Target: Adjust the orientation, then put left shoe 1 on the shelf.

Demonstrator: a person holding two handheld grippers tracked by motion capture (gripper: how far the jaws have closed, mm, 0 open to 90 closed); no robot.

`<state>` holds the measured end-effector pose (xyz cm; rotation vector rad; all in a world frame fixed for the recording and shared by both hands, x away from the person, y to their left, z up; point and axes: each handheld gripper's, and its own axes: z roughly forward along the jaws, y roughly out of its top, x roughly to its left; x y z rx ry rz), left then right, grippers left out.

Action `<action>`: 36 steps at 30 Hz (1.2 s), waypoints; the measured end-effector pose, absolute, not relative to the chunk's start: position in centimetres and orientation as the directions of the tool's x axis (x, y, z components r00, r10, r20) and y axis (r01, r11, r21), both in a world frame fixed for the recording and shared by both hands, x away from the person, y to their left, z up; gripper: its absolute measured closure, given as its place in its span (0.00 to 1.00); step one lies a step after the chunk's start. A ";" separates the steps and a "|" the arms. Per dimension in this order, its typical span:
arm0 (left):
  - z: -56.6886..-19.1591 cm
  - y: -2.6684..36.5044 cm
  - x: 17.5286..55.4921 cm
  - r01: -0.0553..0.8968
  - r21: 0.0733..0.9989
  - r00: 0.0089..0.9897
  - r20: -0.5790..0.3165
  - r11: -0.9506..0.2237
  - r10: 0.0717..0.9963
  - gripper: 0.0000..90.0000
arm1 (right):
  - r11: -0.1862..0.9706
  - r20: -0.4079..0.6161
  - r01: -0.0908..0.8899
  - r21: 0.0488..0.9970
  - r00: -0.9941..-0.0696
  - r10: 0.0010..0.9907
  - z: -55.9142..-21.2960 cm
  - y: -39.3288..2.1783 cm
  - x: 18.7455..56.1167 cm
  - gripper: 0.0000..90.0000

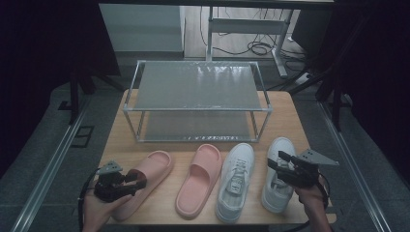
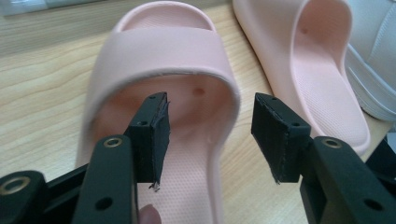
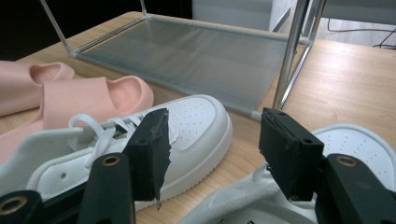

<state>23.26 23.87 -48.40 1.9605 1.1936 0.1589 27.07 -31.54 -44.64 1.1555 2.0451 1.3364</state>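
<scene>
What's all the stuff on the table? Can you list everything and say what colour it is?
slippers: 2, pink, front left of the table, left one under the left gripper's jaws, right one beside it
sneakers: 2, white, front right, left one, right one
shoe rack: 1, silver frame with grey shelves, back of the table
table: 1, light wood
left hand-held gripper: 1, black, open, over the left slipper
right hand-held gripper: 1, black, open, over the right sneaker

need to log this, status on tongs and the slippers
Left tongs open over the left pink slipper, nothing gripped. Right tongs open above the right white sneaker. Shelf rack behind the shoes, nothing blocking.
</scene>
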 end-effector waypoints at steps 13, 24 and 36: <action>-49.7 21.3 24.2 0.699 0.659 0.572 -0.283 -0.278 0.770 0.54 | 0.182 0.077 0.399 0.899 -0.552 0.830 -44.4 -31.9 26.7 0.48; -50.6 20.2 24.3 0.683 0.668 0.558 -0.214 -0.296 0.802 0.82 | 0.183 0.076 0.397 0.900 -0.554 0.829 -44.3 -31.8 26.7 0.48; -49.5 20.7 23.7 0.649 0.710 0.516 -0.148 -0.273 0.844 0.95 | 0.169 0.080 0.391 0.905 -0.546 0.834 -44.0 -32.3 26.5 0.48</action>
